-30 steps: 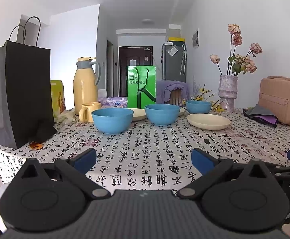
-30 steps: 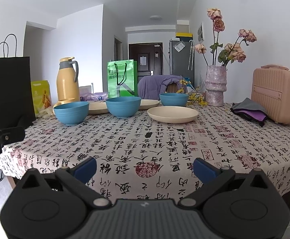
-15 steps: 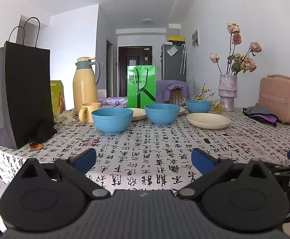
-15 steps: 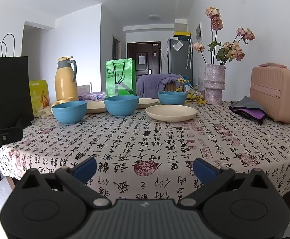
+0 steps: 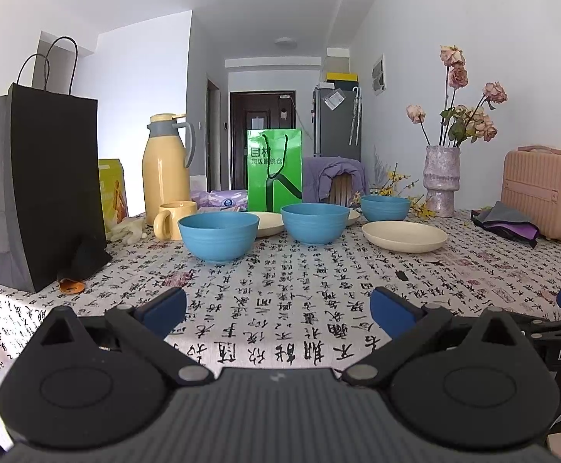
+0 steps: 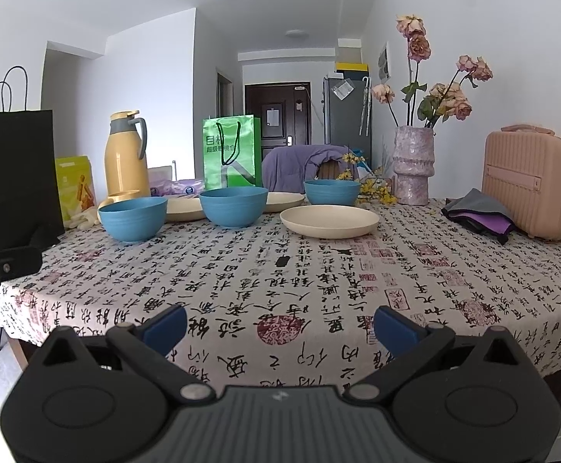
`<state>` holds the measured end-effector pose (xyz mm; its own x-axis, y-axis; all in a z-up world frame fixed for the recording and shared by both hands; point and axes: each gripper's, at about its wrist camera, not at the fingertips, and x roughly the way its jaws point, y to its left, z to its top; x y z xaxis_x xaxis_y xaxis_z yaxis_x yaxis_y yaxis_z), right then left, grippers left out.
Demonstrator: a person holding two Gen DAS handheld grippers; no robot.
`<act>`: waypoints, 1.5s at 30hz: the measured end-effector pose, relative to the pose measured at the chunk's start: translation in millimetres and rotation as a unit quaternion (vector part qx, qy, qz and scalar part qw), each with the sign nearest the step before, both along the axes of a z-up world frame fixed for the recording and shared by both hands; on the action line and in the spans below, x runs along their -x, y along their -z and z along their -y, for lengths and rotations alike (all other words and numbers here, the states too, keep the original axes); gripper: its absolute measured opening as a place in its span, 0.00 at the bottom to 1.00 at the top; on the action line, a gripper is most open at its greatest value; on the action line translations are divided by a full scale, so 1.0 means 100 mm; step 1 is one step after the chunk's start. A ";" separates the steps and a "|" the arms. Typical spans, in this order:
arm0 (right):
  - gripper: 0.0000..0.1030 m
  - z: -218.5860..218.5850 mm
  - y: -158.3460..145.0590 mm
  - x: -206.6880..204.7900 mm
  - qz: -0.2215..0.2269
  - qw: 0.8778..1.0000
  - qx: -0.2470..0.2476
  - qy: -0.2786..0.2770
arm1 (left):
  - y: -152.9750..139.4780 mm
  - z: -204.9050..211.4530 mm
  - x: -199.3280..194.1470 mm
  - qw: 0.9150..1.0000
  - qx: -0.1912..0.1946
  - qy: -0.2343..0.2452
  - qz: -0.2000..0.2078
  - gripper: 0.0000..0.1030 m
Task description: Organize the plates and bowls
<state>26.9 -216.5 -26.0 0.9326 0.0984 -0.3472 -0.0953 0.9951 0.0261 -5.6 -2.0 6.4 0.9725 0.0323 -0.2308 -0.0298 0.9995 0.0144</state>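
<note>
Three blue bowls stand across the far half of the table: the left bowl (image 5: 218,236) (image 6: 132,218), the middle bowl (image 5: 315,223) (image 6: 233,206) and the far right bowl (image 5: 384,208) (image 6: 332,192). A cream plate (image 5: 404,235) (image 6: 328,222) lies to their right; two more cream plates (image 5: 267,222) (image 6: 184,209) lie behind the bowls, partly hidden. My left gripper (image 5: 278,308) hovers open over the near table edge, well short of the dishes. My right gripper (image 6: 280,326) is open too, empty, at the near edge.
A black paper bag (image 5: 41,189) stands at the left edge, with a yellow thermos (image 5: 166,169) and yellow mug (image 5: 172,220) beyond it. A green bag (image 5: 274,169), a vase of dried roses (image 5: 440,181), folded cloth (image 5: 508,223) and a pink case (image 5: 543,193) line the back and right.
Both views barely shift; the right wrist view has risen slightly, so the table sits a little lower. Nothing on the table has moved and both grippers stay open.
</note>
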 end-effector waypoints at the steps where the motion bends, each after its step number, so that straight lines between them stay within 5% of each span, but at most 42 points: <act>1: 1.00 0.00 0.00 0.00 0.002 1.000 0.000 0.000 | 0.00 0.00 0.00 1.000 0.000 0.000 0.001 1.00; 34: 1.00 -0.01 -0.06 -0.01 0.018 1.000 0.007 -0.005 | -0.04 0.01 0.00 1.000 -0.009 -0.005 0.007 1.00; 45: 1.00 -0.05 -0.23 -0.30 0.043 0.999 0.005 -0.026 | -0.19 -0.06 -0.24 1.000 -0.008 -0.021 0.017 1.00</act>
<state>56.4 -211.9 -3.5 0.9525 0.1444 -0.2680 -0.1482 0.9889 0.0061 18.1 4.1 25.5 0.9774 0.0765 -0.1971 -0.0725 0.9970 0.0278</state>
